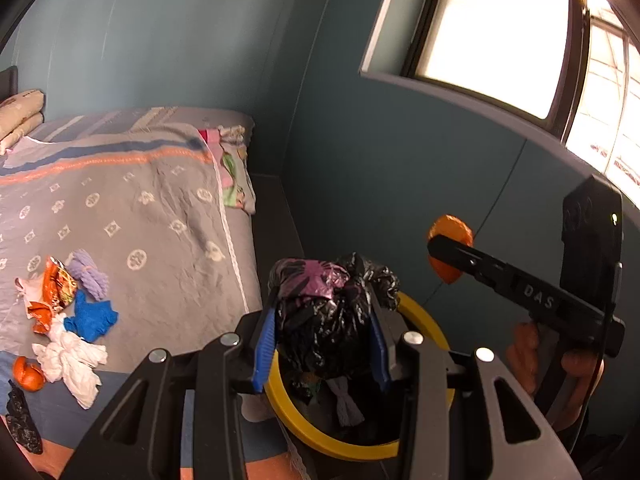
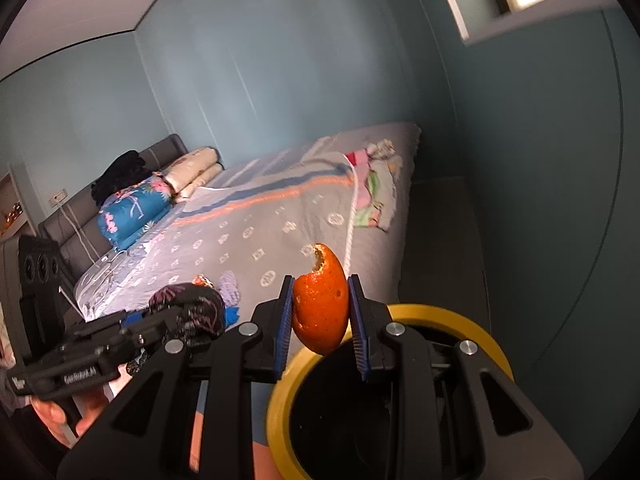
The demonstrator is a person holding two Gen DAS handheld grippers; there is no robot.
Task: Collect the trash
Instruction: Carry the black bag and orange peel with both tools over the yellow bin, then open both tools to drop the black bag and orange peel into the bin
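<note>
A crumpled black plastic bag point(image 1: 332, 312) with a purple patch is clamped in my left gripper point(image 1: 324, 344), which hangs over the yellow-rimmed bin point(image 1: 424, 320). The right gripper point(image 2: 320, 320) is shut on a piece of orange peel point(image 2: 320, 308) above the same bin point(image 2: 448, 316). In the left wrist view the right gripper's fingers point(image 1: 460, 254) hold that peel point(image 1: 450, 228) at the right. The right wrist view shows the left gripper with its bag point(image 2: 192, 312) at the left. A pile of trash point(image 1: 68, 312) lies on the bed: wrappers, white tissue, blue and lilac cloths, another orange peel point(image 1: 28, 374).
The bin stands on the floor at the bed's point(image 1: 160, 208) corner, close to the teal wall point(image 1: 400, 160) under a window point(image 1: 500, 28). Folded clothes point(image 2: 376, 184) lie at the bed's far edge. Pillows and bedding point(image 2: 136, 208) sit by the headboard.
</note>
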